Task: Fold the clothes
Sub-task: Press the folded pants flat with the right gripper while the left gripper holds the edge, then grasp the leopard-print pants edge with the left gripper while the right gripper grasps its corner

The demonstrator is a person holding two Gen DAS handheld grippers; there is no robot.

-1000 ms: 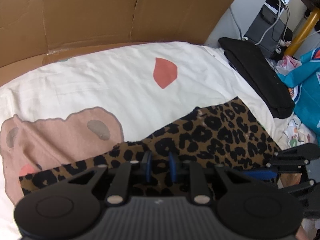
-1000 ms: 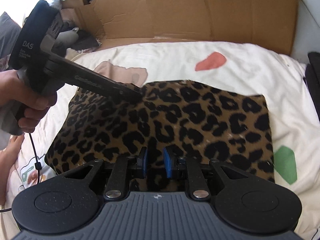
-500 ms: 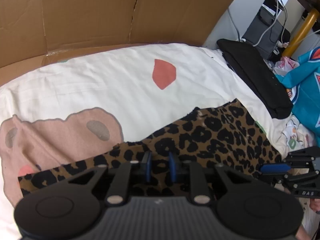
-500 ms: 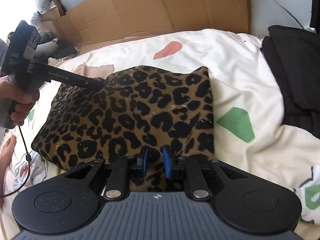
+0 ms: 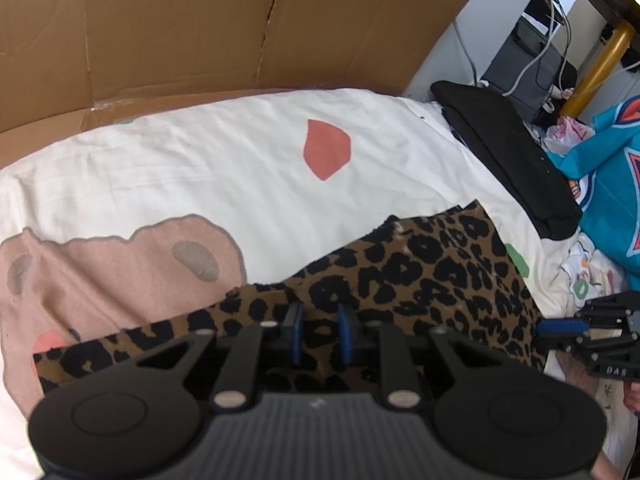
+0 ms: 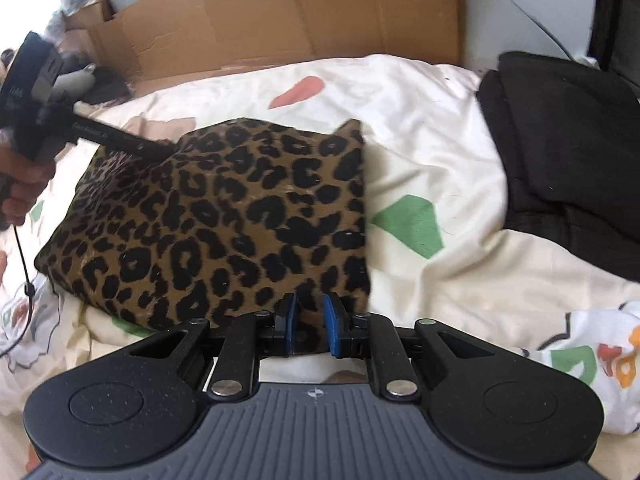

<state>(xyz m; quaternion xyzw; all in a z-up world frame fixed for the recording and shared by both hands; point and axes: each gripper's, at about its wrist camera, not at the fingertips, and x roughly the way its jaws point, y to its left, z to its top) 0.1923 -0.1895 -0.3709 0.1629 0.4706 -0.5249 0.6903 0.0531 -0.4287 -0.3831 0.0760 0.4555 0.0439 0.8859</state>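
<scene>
A leopard-print garment lies folded on the white patterned duvet. My left gripper is shut on the garment's near edge, with the cloth bunched between its blue pads. Seen in the right wrist view, the left gripper reaches in from the upper left, with a hand behind it. My right gripper is shut on the garment's near right corner. In the left wrist view, the right gripper shows at the cloth's right edge.
Brown cardboard stands along the far side of the bed. A folded black garment lies on the right, with a teal jersey beyond it. Cables and a gold-legged table stand past the bed.
My right gripper has shifted to the right and turned, so the black garment now fills its right side. The leopard cloth stays in its jaws. The left gripper has kept still.
</scene>
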